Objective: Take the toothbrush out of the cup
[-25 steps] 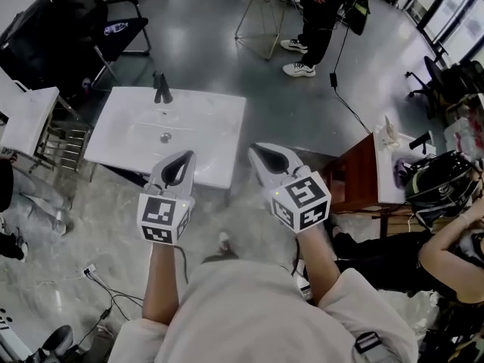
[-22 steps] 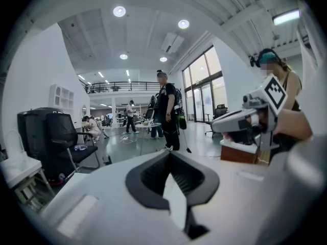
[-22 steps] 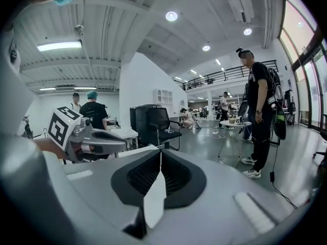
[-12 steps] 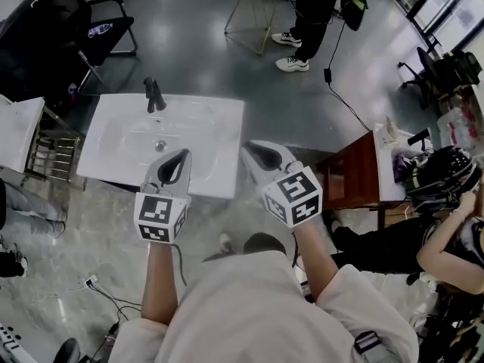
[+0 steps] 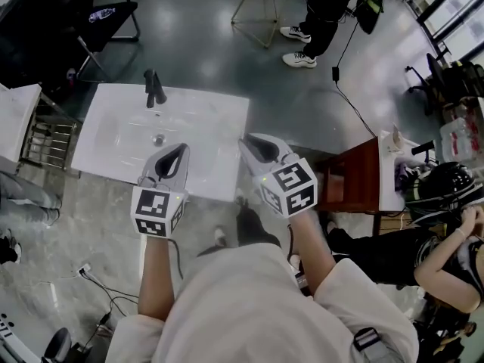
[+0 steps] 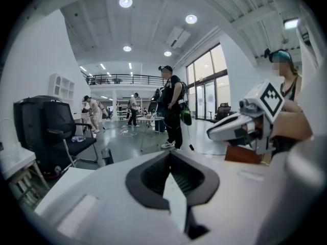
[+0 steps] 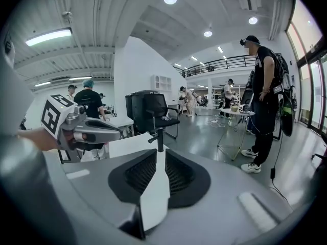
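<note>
No toothbrush or cup shows in any view. A white sink basin (image 5: pixel 204 127) with a black faucet (image 5: pixel 152 88) stands in front of me. My left gripper (image 5: pixel 182 150) hovers over the basin's front edge, shut and holding nothing. My right gripper (image 5: pixel 246 141) hangs by the basin's front right corner, also shut and holding nothing. In the left gripper view the jaw tips (image 6: pixel 170 154) meet, and the right gripper (image 6: pixel 240 124) appears off to the side. In the right gripper view the tips (image 7: pixel 160 152) point at the faucet (image 7: pixel 160 139), with the left gripper (image 7: pixel 87 129) at the left.
A black office chair (image 5: pixel 53 13) stands behind the sink at the left. A person (image 5: pixel 321 13) stands by a round table (image 5: pixel 261 6) at the back. A wooden table (image 5: pixel 363 176) and a seated person (image 5: pixel 446 240) are at the right. A white stand (image 5: pixel 15 119) is at the left.
Both grippers keep side by side over the sink's front edge, shut throughout. The head view has drifted a little; the right gripper sits slightly further left.
</note>
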